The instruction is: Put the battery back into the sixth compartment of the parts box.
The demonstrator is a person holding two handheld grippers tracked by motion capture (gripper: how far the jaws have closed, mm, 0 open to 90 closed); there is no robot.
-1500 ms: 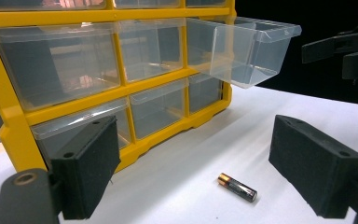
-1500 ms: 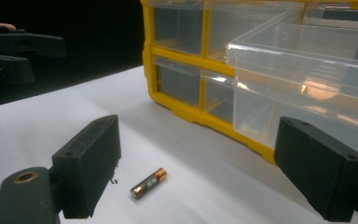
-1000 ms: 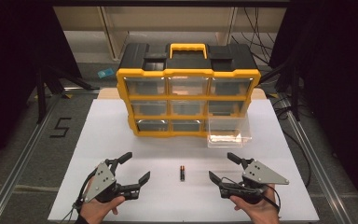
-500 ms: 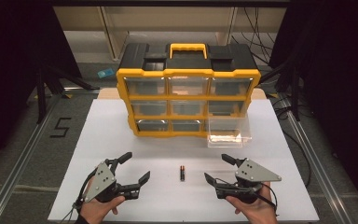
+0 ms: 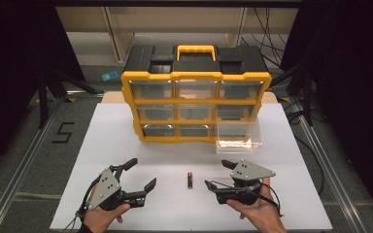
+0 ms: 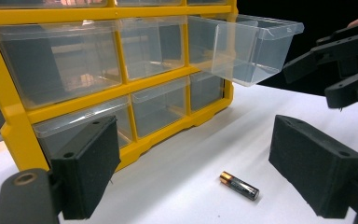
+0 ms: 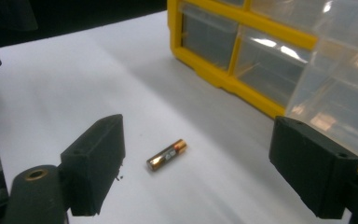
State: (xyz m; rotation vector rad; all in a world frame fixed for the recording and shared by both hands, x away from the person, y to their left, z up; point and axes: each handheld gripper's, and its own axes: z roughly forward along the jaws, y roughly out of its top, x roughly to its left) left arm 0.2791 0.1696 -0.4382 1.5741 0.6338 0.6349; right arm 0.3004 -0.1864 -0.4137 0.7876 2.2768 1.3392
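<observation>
A small black AA battery (image 5: 190,180) with a copper end lies on the white board between my two grippers, and nothing touches it. My left gripper (image 5: 142,173) stands open to its left; in the left gripper view the battery (image 6: 239,185) lies just ahead between the wide jaws (image 6: 200,163). My right gripper (image 5: 215,174) is open to the battery's right, its jaws having just closed a little with nothing between them. In the right gripper view the battery (image 7: 167,154) lies ahead of the open jaws (image 7: 200,168). The right gripper (image 6: 310,86) also appears at the far right of the left gripper view.
A yellow and black drawer organizer (image 5: 196,109) stands at the back of the white board (image 5: 121,141). Its lower right clear drawer (image 5: 238,136) is pulled out and looks empty. Metal rails run along both sides of the board.
My right gripper has moved left toward the battery. The left gripper and the battery have stayed where they were.
</observation>
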